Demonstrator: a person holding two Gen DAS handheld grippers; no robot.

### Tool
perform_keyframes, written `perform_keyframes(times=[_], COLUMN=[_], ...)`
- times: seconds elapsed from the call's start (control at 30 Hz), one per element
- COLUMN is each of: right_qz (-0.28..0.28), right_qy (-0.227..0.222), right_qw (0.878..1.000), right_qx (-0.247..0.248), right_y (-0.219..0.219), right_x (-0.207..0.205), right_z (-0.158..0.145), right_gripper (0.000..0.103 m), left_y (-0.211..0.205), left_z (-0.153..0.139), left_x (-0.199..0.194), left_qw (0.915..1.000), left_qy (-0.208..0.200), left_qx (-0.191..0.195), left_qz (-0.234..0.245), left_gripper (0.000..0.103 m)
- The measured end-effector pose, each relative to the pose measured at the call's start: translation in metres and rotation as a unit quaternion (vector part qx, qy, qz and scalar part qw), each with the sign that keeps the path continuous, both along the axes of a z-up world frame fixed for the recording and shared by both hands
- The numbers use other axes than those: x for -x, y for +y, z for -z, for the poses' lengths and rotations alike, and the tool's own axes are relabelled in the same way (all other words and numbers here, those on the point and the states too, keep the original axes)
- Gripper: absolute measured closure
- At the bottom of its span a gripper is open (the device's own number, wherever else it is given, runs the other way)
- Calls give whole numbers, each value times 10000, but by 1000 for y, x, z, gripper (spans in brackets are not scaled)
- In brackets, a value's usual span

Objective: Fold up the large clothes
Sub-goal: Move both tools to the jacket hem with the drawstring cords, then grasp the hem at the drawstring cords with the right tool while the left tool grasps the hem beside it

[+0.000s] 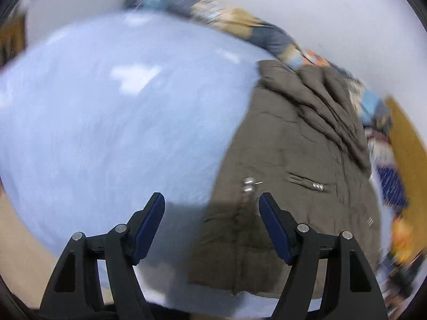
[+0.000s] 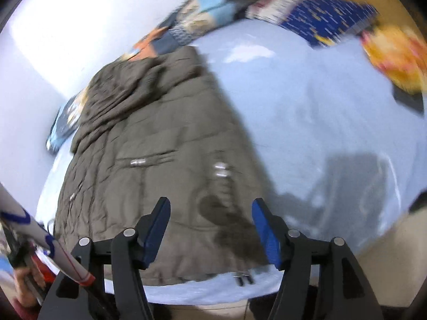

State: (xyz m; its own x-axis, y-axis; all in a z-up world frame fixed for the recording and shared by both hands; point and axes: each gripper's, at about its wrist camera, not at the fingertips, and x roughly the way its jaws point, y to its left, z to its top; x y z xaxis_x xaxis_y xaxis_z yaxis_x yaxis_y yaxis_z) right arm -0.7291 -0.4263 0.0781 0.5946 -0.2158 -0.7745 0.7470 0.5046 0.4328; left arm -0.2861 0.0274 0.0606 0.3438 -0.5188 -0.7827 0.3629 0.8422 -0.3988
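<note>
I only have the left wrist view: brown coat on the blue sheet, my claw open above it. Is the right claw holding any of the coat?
Observer: No. The right claw is open above the coat near its hem, nothing between its pads.
Operator: What lies past the coat on the far right side of the bed?
Observer: A yellow and red bundle at the sheet's far corner, too blurred to identify.
Operator: Anything near the hem?
Observer: A small dark buckle lies on the sheet just below it.

No readable text, label, brand or number anywhere; printed marks on the patterned blanket [image 2: 320, 18] too blurred to make out in either view.
</note>
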Motion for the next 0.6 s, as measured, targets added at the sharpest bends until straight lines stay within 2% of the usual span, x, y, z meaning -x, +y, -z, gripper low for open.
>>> perform_keyframes(times=[0.07,0.13,0.2,0.3,0.4,0.5,0.6], right_qz=[203,363,391,391,571,863,858], right_qy=[-191,-402,-487,-550,-414,-568,-635], right_qw=[9988,9959,9941,9925,9922,9863,9840], right_qx=[-404,-718,-883,-1020,-1025,-1288,-1430], right_y=[-11,-18,-20,-22,-24,-32,-34], right_x=[11,19,18,18,24,38,40], right_z=[12,21,26,30,33,43,49], right_gripper=[35,35,33,32,32,32,32], left_y=[12,18,17,11,5,-2,-12], left_z=[19,34,43,44,44,46,47], left_x=[-4,-7,-3,7,20,32,37], left_qw=[9978,9914,9862,9862,9865,9865,9887], left_qy=[533,1042,1306,1295,1245,1260,1171], left_qx=[356,739,982,1012,1049,1035,932], left_qz=[-172,-277,-276,-219,-199,-155,-100], left_gripper=[31,31,31,31,31,31,31])
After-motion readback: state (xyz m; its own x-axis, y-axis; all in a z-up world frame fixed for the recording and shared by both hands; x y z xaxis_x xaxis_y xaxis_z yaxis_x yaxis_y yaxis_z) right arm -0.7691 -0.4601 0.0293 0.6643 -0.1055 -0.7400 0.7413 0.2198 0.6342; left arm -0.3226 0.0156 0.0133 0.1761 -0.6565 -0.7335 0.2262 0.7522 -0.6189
